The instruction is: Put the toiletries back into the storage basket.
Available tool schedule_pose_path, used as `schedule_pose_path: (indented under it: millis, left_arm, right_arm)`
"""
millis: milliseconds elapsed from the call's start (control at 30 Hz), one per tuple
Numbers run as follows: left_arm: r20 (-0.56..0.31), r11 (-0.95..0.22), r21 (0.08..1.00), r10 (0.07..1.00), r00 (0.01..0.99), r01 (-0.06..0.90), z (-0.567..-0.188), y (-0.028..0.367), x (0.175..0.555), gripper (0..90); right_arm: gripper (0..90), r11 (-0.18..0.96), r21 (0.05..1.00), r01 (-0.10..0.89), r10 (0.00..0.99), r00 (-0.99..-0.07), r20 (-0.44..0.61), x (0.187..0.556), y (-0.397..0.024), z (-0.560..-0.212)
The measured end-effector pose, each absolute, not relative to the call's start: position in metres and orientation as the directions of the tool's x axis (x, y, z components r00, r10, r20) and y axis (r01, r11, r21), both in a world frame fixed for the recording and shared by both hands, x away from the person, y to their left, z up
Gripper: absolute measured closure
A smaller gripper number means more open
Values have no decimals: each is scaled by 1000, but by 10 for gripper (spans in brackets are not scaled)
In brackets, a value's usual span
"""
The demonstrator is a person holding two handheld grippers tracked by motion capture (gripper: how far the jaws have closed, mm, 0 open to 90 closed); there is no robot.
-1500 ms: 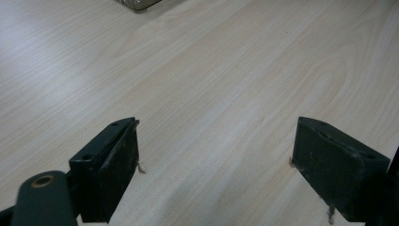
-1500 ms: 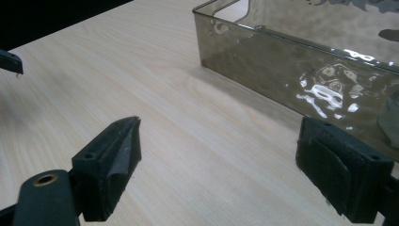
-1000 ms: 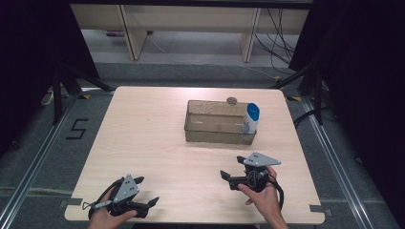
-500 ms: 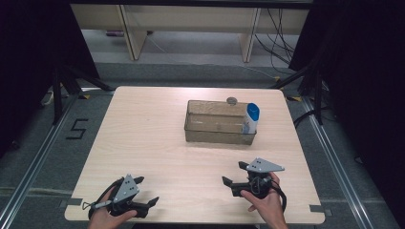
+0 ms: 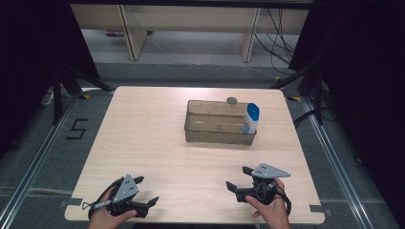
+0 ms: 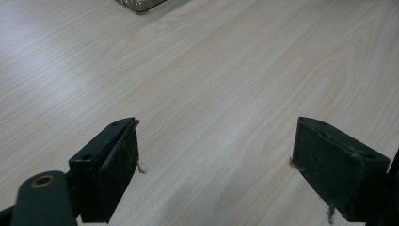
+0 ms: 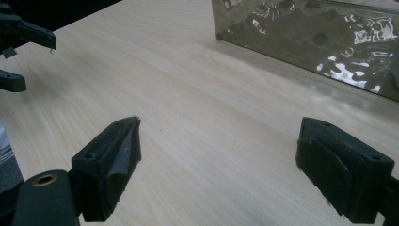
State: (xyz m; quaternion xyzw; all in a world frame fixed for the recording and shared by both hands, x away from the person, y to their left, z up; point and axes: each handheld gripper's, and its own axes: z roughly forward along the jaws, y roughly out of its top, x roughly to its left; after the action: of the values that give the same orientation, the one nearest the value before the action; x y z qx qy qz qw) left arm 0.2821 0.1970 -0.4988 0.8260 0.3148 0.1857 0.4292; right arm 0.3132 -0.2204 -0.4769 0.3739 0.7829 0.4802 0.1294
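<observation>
A clear plastic bin (image 5: 217, 129) stands right of the table's middle. A white bottle with a blue cap (image 5: 250, 118) stands upright in the bin's right end. A small round grey object (image 5: 232, 100) lies just behind the bin. My left gripper (image 5: 146, 190) is held near the front edge at the left, open, with bare tabletop between its jaws (image 6: 214, 141). My right gripper (image 5: 237, 177) is held near the front edge at the right, also open and empty (image 7: 219, 141), facing the bin's rippled wall (image 7: 306, 37).
The pale wooden table (image 5: 153, 133) is bare on its left half. Black frame legs and cables stand on the grey floor around it. A tape mark shaped like a 5 (image 5: 76, 129) lies on the floor to the left. The left gripper (image 7: 19, 42) shows far off in the right gripper view.
The right gripper has drawn back toward the front edge and a little to the right. The left gripper has barely moved. Both stay open.
</observation>
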Motion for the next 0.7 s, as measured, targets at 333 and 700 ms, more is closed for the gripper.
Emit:
schedule_pose_path:
  millis: [333, 700]
  left_arm:
    - [52, -446, 823, 675, 736, 350, -498, 198, 282, 148]
    - [45, -447, 823, 667, 744, 352, -498, 198, 283, 148]
  right_arm:
    - [157, 238, 850, 469, 727, -667, 164, 305, -229, -479]
    - [157, 218, 848, 483, 739, -649, 180, 294, -239, -480]
